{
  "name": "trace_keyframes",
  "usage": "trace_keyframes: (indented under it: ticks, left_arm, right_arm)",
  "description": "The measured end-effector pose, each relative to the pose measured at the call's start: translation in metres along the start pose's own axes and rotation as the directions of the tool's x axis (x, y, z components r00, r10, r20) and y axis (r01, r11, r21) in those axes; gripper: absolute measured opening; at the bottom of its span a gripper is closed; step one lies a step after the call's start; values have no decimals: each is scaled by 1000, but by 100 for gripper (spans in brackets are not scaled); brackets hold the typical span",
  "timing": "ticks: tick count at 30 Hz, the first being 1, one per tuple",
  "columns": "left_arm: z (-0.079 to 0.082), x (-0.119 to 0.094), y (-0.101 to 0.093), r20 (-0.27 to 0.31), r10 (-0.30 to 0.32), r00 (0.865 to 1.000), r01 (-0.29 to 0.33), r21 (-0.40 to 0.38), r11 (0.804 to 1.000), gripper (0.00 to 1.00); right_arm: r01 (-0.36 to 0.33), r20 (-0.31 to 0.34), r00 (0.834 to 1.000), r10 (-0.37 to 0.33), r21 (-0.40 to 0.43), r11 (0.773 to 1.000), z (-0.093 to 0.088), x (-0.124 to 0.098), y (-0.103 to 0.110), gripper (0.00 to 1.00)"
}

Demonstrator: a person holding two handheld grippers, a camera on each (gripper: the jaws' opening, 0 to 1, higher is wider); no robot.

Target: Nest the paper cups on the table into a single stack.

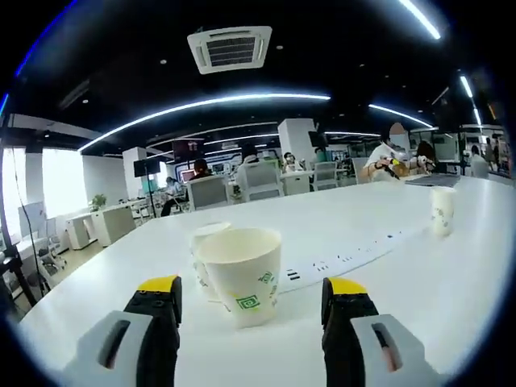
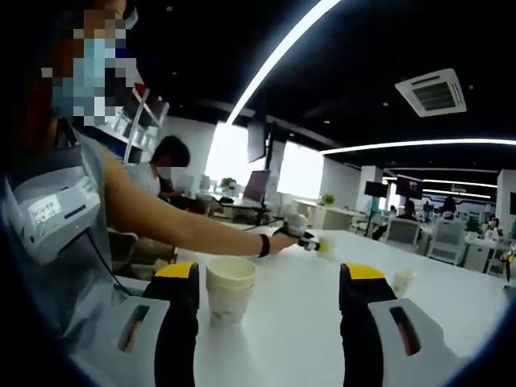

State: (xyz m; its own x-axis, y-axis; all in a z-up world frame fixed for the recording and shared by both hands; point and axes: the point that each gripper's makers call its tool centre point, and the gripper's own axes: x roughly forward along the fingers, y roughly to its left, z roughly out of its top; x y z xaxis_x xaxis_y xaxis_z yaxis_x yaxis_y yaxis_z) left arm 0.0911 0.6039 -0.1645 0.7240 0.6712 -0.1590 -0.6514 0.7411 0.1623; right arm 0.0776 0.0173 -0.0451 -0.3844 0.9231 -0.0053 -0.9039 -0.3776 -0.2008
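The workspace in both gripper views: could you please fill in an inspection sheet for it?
Surface: white table, bare around the cups.
Job's things: near cup upright with a second cup close behind; far cup apart; cup stack upright.
Clutter: power strip lying across the table.
Grippers: left gripper open, near cup between its fingers; right gripper open beside the stack.
Cables: nothing seen.
Surroundings: open office, desks, chairs, seated people; a person's arm reaches over the table.

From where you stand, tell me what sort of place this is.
Likely an open-plan office: grey office chairs at desks, dark computer monitors, a square ceiling air-conditioning vent, and a long white table.
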Motion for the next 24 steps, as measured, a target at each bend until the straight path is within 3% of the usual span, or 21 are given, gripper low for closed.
trace_keyframes:
  ticks: [4, 8, 13, 21, 23, 24]
  left_arm:
    - [-4, 1, 1, -7, 12, 1000, -12, -2, 1000, 75]
    - [-12, 2, -4, -35, 18, 999, -16, 49, 999, 74]
    - [-10, 25, 6, -29, 17, 999, -16, 13, 1000, 73]
    - [-16, 38, 8, -35, 29, 999, -30, -26, 999, 70]
    - [-15, 49, 14, -38, 32, 999, -33, -16, 999, 69]
    - [-14, 66, 20, -38, 27, 999, -28, -15, 999, 69]
  right_arm:
    - [1, -1, 1000, -1, -2, 1000, 0, 0, 0, 74]
    - [3, -1, 1000, -3, -3, 1000, 0, 0, -1, 73]
    - [-3, -6, 1000, 3, -1, 1000, -1, 2, 0, 73]
    - [5, -6, 1000, -5, -9, 1000, 0, 0, -1, 73]
    - [9, -7, 1000, -9, -10, 1000, 0, -1, -2, 73]
    - [10, -8, 1000, -10, -11, 1000, 0, -1, -2, 73]
